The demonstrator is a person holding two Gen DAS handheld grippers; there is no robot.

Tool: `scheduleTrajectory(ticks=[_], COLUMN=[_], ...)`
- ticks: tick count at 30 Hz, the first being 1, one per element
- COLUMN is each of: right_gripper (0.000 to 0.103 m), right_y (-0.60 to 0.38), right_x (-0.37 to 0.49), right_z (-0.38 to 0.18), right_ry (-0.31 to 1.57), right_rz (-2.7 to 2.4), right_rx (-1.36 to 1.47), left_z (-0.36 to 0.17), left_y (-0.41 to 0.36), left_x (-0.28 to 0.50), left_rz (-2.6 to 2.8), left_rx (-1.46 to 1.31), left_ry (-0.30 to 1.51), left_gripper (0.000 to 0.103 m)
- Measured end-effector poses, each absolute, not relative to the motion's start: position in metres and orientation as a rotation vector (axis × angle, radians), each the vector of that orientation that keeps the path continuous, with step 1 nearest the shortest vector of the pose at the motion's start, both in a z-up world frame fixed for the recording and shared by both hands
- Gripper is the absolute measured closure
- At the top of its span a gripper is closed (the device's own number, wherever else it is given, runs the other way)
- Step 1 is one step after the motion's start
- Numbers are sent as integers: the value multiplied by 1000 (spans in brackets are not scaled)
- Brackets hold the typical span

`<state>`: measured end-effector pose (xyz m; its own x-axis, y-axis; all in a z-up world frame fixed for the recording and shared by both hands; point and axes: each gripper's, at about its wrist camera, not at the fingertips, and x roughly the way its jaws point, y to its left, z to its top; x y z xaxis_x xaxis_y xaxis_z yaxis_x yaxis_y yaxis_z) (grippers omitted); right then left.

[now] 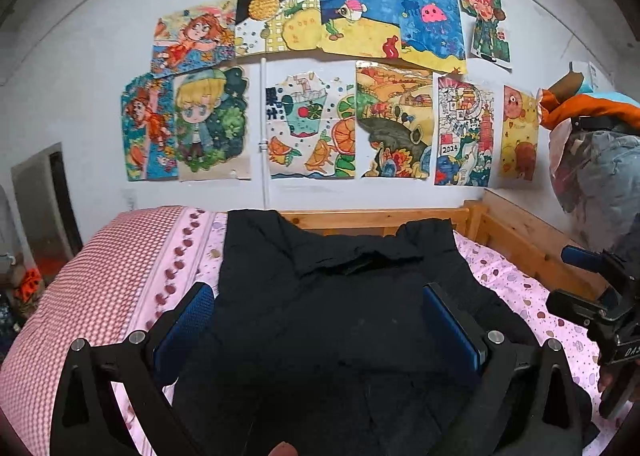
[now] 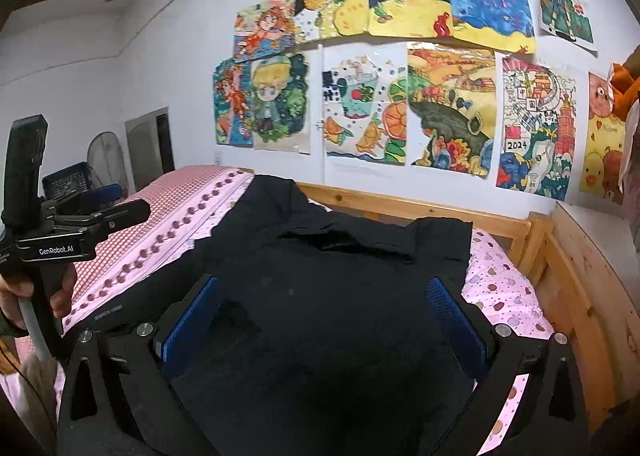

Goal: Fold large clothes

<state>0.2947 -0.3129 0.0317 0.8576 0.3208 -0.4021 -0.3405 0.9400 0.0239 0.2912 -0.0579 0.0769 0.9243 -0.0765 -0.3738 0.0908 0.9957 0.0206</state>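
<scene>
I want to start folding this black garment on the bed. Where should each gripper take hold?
Probably the two far corners of the black garment: the left one from the left, the right one from the right. Both stand raised above the pink sheet, so fingers could slip under the edge.

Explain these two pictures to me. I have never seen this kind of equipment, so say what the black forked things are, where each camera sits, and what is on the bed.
No robot here: a person holds a two-finger tool in each hand. Each picture comes from a camera mounted on one tool, looking forward along its blue-padded fingers. The first shows the left gripper, the second the right gripper. Each view also catches the other tool at its edge. Both are open and hold nothing. Below them a black garment lies spread on a pink patterned sheet over a wooden bed frame. Children's drawings cover the wall behind.
</scene>
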Motion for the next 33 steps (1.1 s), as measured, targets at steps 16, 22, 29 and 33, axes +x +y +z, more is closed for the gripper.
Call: scheduleTrajectory(ticks=[16, 22, 29, 33], right_gripper=[2, 2, 2, 2], right_y=[-284, -280, -276, -270], right_x=[241, 230, 199, 178], right_z=[17, 2, -27, -46], right_ry=[415, 455, 495, 532], right_rz=[448, 561, 694, 732], right_rx=[-187, -217, -375, -496], left_z=[61, 43, 12, -5], left_y=[-37, -27, -16, -8], left_x=[232, 217, 201, 186], left_rz=[-91, -111, -187, -224], left_rx=[75, 92, 123, 155], left_ry=[420, 426, 499, 514], left_gripper=[0, 0, 0, 0])
